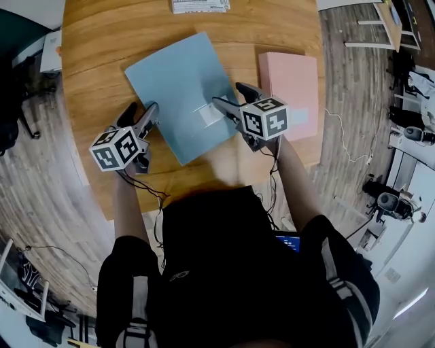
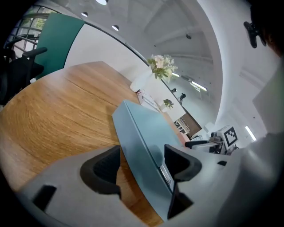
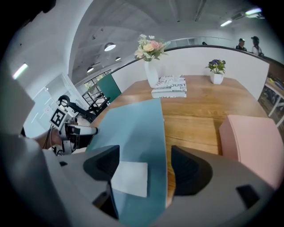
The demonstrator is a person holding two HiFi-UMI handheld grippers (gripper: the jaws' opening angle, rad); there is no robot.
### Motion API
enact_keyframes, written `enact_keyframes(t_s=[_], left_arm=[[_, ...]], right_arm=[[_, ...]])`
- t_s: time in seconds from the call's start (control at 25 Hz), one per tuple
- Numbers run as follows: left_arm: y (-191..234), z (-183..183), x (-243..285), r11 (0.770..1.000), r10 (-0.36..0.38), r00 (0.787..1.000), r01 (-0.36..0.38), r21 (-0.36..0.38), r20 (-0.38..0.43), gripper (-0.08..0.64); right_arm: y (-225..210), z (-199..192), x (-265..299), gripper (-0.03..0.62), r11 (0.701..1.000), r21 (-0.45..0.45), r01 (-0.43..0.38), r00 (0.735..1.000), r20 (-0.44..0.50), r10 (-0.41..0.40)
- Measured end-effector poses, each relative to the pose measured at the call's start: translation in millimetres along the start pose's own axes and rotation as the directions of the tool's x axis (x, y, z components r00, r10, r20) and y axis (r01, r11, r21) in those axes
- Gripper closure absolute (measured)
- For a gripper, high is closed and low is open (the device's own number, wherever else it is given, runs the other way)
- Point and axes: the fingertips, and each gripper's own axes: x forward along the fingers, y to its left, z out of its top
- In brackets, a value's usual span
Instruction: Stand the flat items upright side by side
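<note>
A light blue folder (image 1: 183, 92) with a white label (image 1: 207, 114) sits askew on the wooden table (image 1: 102, 61). A pink folder (image 1: 292, 88) lies flat to its right. My left gripper (image 1: 141, 112) straddles the blue folder's (image 2: 146, 137) left near edge. Its jaws (image 2: 142, 166) stand open, and wood shows between the left pad and the folder. My right gripper (image 1: 233, 96) straddles the right near corner by the label (image 3: 129, 177). It (image 3: 142, 166) is open too, with a gap beside the folder's (image 3: 137, 133) edge. The pink folder (image 3: 253, 142) lies just right of it.
A stack of magazines (image 1: 200, 5) lies at the table's far edge, beside a white vase of flowers (image 3: 151, 66) and a small potted plant (image 3: 216, 75). Black chairs (image 2: 17, 66) stand off the table's left. The table's near edge runs just before my body.
</note>
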Motion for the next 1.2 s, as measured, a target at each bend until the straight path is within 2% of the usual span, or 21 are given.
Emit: enact_keyframes(t_s=[0.2,0.44,0.68,1.0,1.2], left_arm=[[-8.1,-7.6,10.0,1.0,-0.008,0.999,0.009,0.005,-0.041,0.241],[-13.1,-11.8,16.9,1.0,0.023,0.999,-0.023,-0.003,-0.032,0.245],[-13.3,-9.7,13.4,0.997,0.075,0.997,-0.075,-0.003,0.021,0.27],[-19.9,-28.9,-4.0,0.983,0.184,0.981,-0.183,-0.012,0.056,0.275],[-26.8,-25.8,-18.5,0.97,0.238,0.963,-0.241,0.017,0.124,0.259]], right_arm=[[-5.7,24.5,20.7,0.224,0.999,0.023,-0.03,1.0,-0.002,0.03],[-8.2,21.8,39.9,0.237,0.999,-0.014,-0.043,0.997,-0.069,0.041],[-4.7,24.7,46.9,0.259,0.996,-0.047,-0.077,0.993,-0.092,0.073],[7.9,15.2,43.1,0.259,0.988,-0.112,-0.104,0.992,-0.086,0.095],[21.0,18.3,34.5,0.259,0.982,-0.153,-0.112,0.994,-0.026,0.109]])
